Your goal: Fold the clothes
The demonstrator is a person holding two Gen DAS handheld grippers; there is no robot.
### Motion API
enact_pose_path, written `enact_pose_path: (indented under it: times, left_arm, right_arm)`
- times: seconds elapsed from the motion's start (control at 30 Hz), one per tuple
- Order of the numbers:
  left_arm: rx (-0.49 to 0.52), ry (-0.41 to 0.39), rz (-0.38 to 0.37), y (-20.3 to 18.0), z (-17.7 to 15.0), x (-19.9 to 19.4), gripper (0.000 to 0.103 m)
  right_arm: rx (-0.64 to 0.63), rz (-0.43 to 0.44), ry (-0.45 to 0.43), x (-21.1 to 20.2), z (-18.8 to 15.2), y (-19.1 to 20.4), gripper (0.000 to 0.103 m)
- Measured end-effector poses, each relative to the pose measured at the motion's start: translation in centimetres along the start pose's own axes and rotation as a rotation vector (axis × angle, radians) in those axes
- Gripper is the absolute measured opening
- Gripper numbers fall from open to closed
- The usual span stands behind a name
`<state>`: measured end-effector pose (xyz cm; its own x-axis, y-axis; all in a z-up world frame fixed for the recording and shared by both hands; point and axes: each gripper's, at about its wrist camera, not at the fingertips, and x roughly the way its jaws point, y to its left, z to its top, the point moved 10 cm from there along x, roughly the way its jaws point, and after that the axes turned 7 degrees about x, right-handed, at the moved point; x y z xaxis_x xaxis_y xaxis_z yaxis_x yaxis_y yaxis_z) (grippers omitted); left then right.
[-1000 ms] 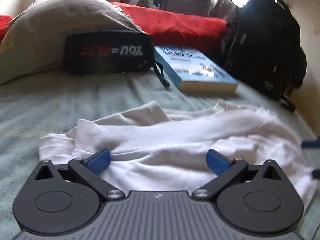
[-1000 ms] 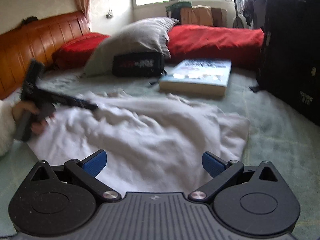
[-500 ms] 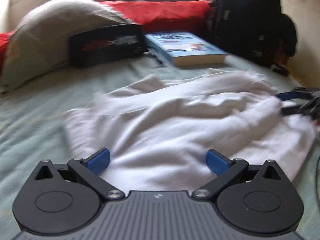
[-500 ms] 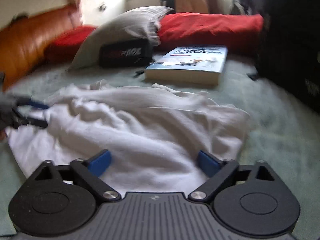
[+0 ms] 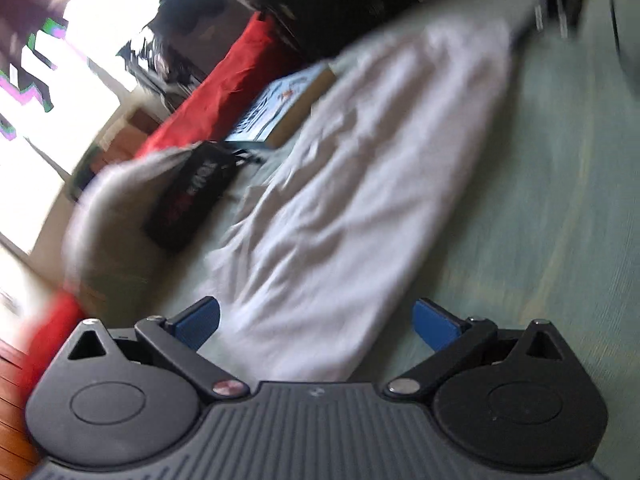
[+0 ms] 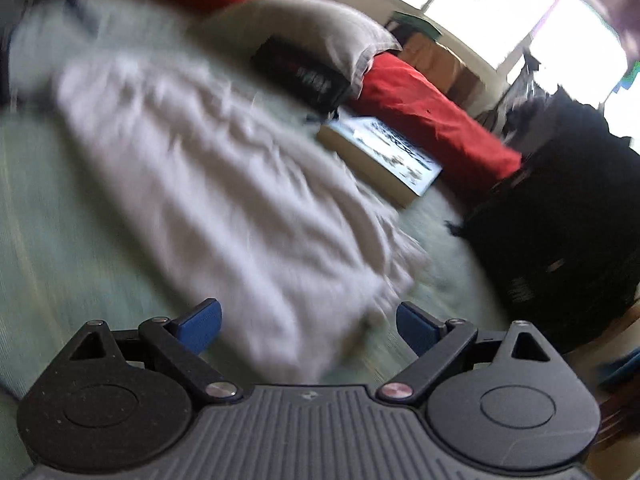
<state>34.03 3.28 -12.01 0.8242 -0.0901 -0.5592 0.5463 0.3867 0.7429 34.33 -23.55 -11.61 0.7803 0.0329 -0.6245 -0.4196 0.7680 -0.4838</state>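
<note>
A white garment [image 5: 360,180] lies crumpled and stretched out on the green bedsheet [image 5: 540,220]. In the left wrist view my left gripper [image 5: 316,326] hangs over one narrow end of it, jaws wide apart, its blue pads [image 5: 196,322] clear of the cloth. The right wrist view shows the same garment [image 6: 220,180] from its other end. My right gripper [image 6: 309,328] stands open there, with cloth below the gap and nothing pinched. Both views are tilted and blurred by motion.
A blue book [image 6: 384,152], a black pouch [image 6: 304,76], a grey pillow [image 6: 312,28] and a red bolster [image 6: 432,120] lie beyond the garment. A black backpack [image 6: 560,200] stands at the bed's side. Bare green sheet [image 6: 48,220] flanks the garment.
Both grippers have swung sideways and rolled, so each now looks along the garment from an end instead of across it. Both stayed open with nothing taken hold of.
</note>
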Motion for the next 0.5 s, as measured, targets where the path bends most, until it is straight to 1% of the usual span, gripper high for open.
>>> enact_pose_path:
  times: [0.07,0.17,0.27,0.4,0.5]
  left_arm:
    - [0.061,0.018,0.044,-0.4,-0.4,0.1,0.102]
    - [0.123,0.025,0.086,-0.6,0.7,0.8,0.102]
    - [0.184,0.01,0.119,-1.0,2.6,1.7,0.102]
    - [0.234,-0.041,0.139,-2.0,6.3,2.8,0.102]
    - [0.269,-0.067,0.145,-2.8,7.5,3.2,0.101]
  right_arm:
    - [-0.085,-0.051,0.03,0.2,-1.2,0.5,0.097]
    - [-0.138,-0.084,0.035,0.7,-1.2,1.0,0.097]
    - [-0.204,-0.106,0.001,1.6,0.8,2.2,0.097]
    - [-0.291,-0.081,-0.065,2.6,4.1,5.2,0.097]
    - [-0.356,-0.083,-0.095,3.2,5.4,6.8,0.096]
